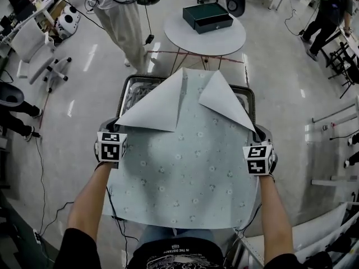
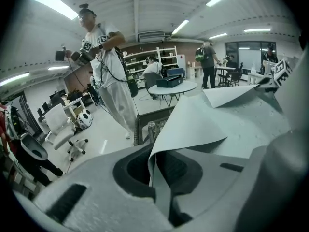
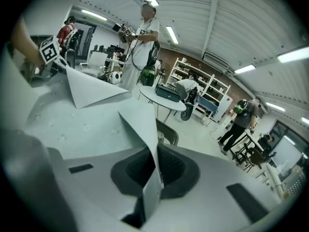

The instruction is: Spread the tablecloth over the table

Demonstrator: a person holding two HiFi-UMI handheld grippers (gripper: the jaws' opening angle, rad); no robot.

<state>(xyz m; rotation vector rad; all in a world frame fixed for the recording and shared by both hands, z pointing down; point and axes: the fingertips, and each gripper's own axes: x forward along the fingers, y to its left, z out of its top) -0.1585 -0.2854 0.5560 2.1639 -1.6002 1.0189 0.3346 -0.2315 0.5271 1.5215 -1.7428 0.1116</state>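
Note:
A pale green tablecloth [image 1: 185, 161] with small flower prints lies stretched over a dark-framed table [image 1: 130, 84]; its two far corners are folded back, showing the plain underside. My left gripper [image 1: 111, 129] is shut on the cloth's left edge, and my right gripper [image 1: 261, 134] is shut on its right edge. In the left gripper view the cloth [image 2: 193, 124] rises out of the closed jaws. The right gripper view shows the cloth [image 3: 140, 124] pinched the same way. The near edge hangs toward my body.
A round white table [image 1: 205, 35] with a dark green box [image 1: 207, 17] stands beyond the table. A person [image 1: 122, 15] stands at the far left of it. A white office chair [image 1: 35, 49] sits left, and cables lie on the floor.

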